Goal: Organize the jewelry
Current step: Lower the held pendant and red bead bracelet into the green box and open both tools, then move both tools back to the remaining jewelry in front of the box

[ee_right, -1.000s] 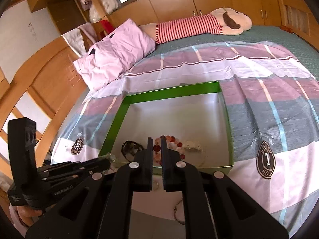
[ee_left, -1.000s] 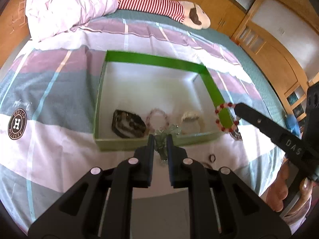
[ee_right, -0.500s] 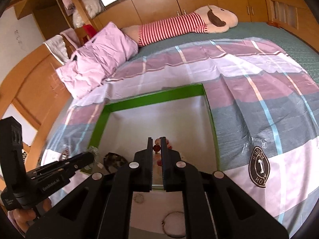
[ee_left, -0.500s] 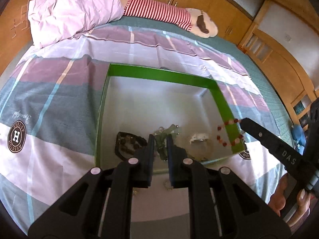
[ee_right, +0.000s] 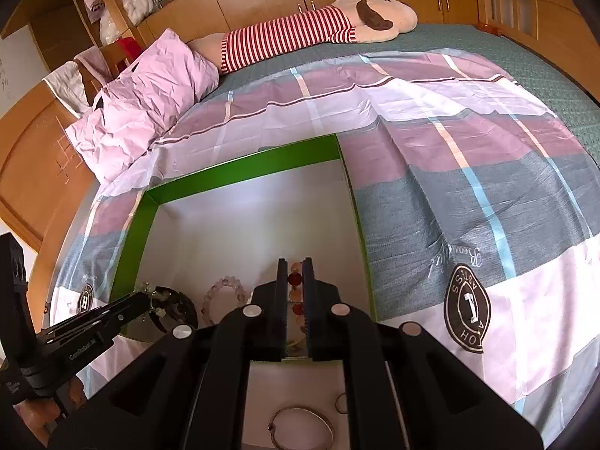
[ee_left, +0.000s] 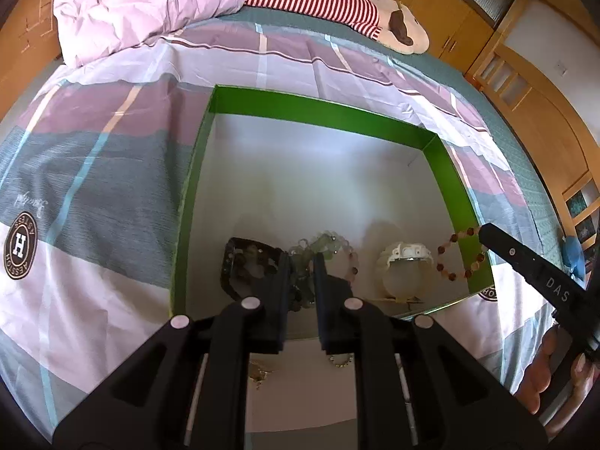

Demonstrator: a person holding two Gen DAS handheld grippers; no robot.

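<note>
A green box (ee_left: 322, 110) with a white floor lies on the bed; it also shows in the right wrist view (ee_right: 243, 168). My left gripper (ee_left: 301, 262) is shut on a pale green bead bracelet (ee_left: 318, 243) over the box's near part. My right gripper (ee_right: 295, 266) is shut on a red and pink bead bracelet (ee_right: 294, 278), which hangs over the box's right side (ee_left: 455, 258). Inside the box lie a dark bracelet (ee_left: 243, 262), a pink bead bracelet (ee_right: 225, 292) and a white bangle (ee_left: 405, 258).
A silver bangle (ee_right: 300, 427) and a small ring (ee_right: 341, 401) lie on the sheet before the box. A small beaded ring (ee_left: 341, 360) and a gold piece (ee_left: 258, 373) lie there too. A pink pillow (ee_left: 142, 3) and a striped plush toy (ee_right: 307, 33) are at the back.
Both grippers have moved forward over the box with their bracelets. The green bracelet now hangs above the box floor, and the red bracelet is inside the right wall.
</note>
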